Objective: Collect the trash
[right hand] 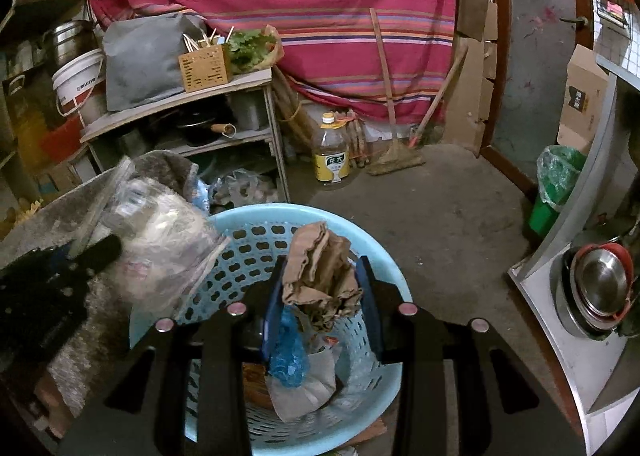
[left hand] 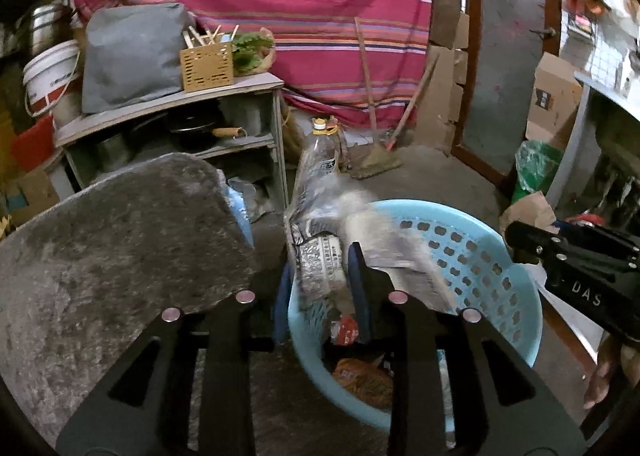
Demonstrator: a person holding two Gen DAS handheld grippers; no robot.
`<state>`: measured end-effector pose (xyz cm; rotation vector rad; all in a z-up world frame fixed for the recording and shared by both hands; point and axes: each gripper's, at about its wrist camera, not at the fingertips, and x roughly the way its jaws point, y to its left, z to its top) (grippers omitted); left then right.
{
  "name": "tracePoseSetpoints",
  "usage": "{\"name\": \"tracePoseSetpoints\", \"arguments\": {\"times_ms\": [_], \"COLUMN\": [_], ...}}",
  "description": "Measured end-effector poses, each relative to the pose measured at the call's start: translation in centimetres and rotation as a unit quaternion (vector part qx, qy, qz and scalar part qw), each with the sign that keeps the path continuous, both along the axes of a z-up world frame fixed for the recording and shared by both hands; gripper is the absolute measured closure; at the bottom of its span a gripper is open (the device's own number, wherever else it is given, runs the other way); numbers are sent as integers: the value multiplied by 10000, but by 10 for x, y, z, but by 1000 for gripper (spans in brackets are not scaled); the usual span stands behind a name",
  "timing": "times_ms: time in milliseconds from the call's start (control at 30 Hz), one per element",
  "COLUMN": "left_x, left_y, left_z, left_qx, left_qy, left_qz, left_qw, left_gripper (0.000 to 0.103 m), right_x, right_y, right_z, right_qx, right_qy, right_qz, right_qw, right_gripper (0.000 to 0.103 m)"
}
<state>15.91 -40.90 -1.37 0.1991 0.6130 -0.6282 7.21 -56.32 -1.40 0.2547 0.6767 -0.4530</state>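
A light blue perforated basket stands on the floor and holds wrappers and paper; it also shows in the right wrist view. My left gripper is shut on a crumpled clear plastic bag with printed paper inside, held over the basket's left rim. From the right wrist view the same bag is blurred beside the left gripper body. My right gripper is shut on crumpled brown paper with a blue plastic scrap hanging below, above the basket.
A grey fuzzy stool top sits left of the basket. A wooden shelf with pans stands behind. An oil bottle and broom stand by the striped curtain. A green bin and metal cabinet are at right.
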Motion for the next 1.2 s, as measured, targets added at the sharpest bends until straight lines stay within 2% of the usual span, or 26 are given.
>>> {"name": "tracePoseSetpoints", "arguments": {"times_ms": [67, 133, 233, 300, 467, 667, 700, 733, 767, 800, 833, 967, 1000, 1200], "left_x": [0, -1, -5, -6, -9, -9, -9, -9, -8, -7, -7, -6, -6, -15], "left_y": [-4, -6, 1, 11, 36, 74, 79, 88, 93, 100, 105, 129, 134, 174], "left_z": [-2, -3, 1, 6, 17, 24, 25, 26, 27, 28, 30, 35, 36, 45], "left_qx": [9, 89, 65, -4, -87, -263, -295, -339, -357, -373, -386, -402, -394, -344], "left_qy": [35, 19, -102, -169, -389, -399, -402, -418, -427, -429, -426, -465, -490, -666], "left_qz": [-63, -72, 17, 108, 362, 704, 742, 811, 865, 931, 969, 1140, 1165, 1253], "left_qw": [10000, 9999, 9999, 9998, 9985, 9964, 9960, 9953, 9947, 9940, 9936, 9916, 9912, 9893], "left_gripper": [73, 63, 45, 29, 13, 7, 6, 5, 5, 5, 5, 5, 5, 5], "right_x": [0, 0, 0, 1, 6, 21, 24, 25, 27, 28, 28, 33, 33, 33], "right_y": [0, 0, 0, 0, 6, 14, 16, 17, 18, 19, 21, 31, 33, 51], "right_z": [-1, -1, -2, -2, -4, -13, -14, -13, -13, -13, -11, -7, -6, 1], "right_qx": [44, 50, 47, 55, 101, 229, 228, 219, 223, 224, 211, 84, 61, 8], "right_qy": [-3, 1, 6, 28, 57, 112, 109, 75, 19, -25, -87, -77, -91, -260], "right_qz": [11, 17, 19, 22, 91, 194, 189, 169, 128, 87, 38, -50, -71, -74], "right_qw": [10000, 10000, 10000, 10000, 9999, 9995, 9995, 9996, 9997, 9997, 9997, 9999, 9999, 9996], "right_gripper": [68, 68, 68, 68, 68, 66, 62, 57, 44, 25, 19, 16, 8, 4]}}
